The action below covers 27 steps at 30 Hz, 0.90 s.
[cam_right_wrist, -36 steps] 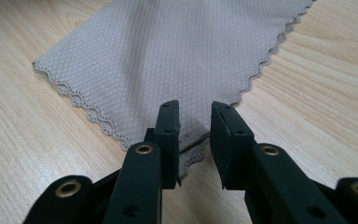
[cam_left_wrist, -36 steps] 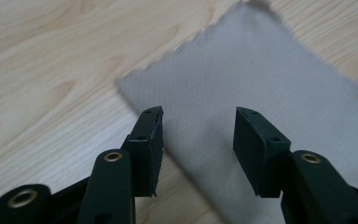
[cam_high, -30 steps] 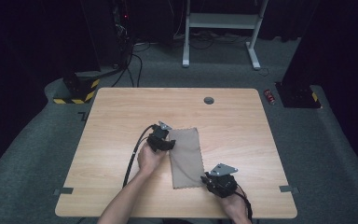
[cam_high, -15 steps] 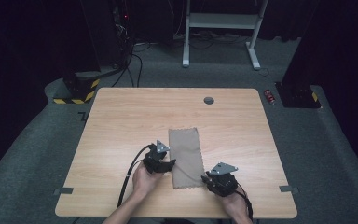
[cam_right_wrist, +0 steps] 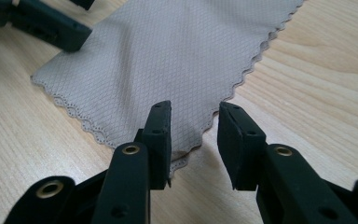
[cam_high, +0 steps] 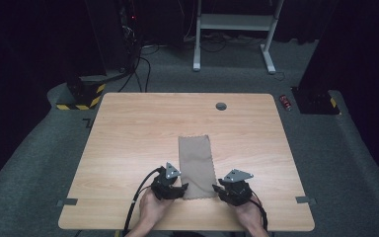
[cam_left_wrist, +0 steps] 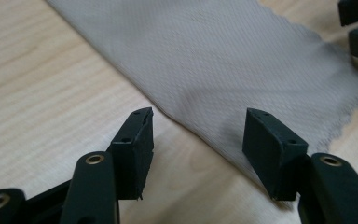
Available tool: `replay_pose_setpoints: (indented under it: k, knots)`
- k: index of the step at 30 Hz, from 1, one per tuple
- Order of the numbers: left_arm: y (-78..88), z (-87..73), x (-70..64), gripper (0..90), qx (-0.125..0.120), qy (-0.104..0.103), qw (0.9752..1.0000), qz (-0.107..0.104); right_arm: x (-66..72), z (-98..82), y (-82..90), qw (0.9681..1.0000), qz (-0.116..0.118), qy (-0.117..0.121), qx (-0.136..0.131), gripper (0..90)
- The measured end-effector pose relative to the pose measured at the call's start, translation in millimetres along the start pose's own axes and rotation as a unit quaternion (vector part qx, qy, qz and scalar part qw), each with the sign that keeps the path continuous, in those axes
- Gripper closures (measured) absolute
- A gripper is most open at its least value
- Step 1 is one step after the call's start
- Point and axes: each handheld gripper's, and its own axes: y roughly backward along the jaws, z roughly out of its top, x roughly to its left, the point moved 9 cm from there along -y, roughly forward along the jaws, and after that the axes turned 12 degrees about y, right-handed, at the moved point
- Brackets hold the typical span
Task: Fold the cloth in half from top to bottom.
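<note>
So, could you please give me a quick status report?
Both claws open, left, right. Cloth flat, folded, unheld. Nothing in the way.

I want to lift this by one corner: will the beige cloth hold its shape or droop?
The beige cloth lies thin and flat against the wooden table, so it will likely droop. Its fine woven texture and scalloped edge suggest it is very light. Folded double, its layers may slide apart if pushed.

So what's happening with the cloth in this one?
A person works a grey-brown cloth, folded into a strip on the wooden table, with a claw in each hand. The left claw sits at the near left corner, jaws just opening and clear of the fabric. The right claw straddles the near right corner, also just opening, not pinching it.
</note>
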Motion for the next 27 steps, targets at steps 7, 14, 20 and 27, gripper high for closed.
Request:
replay_pose_setpoints:
  k: [7,14,20,27]
  knots:
    - [3.7,-8.4,-5.1,45.1,-0.005,-0.003,1.0000,0.005,0.3,-12.3,-0.6,0.9999,-0.001,-0.006,0.014,64.1]
    - [6.6,-11.4,-14.0,61.9,-0.001,-0.018,0.9998,-0.008,3.5,-12.3,1.1,0.9997,0.008,0.010,0.019,77.6]
    - [8.4,-14.4,-19.5,75.6,-0.002,-0.025,0.9994,-0.024,6.5,-11.7,0.9,0.9996,0.020,0.007,0.017,85.5]
    - [8.7,-15.6,-22.4,86.1,0.001,-0.026,0.9990,-0.036,8.1,-11.4,0.8,0.9996,0.022,0.005,0.018,88.5]
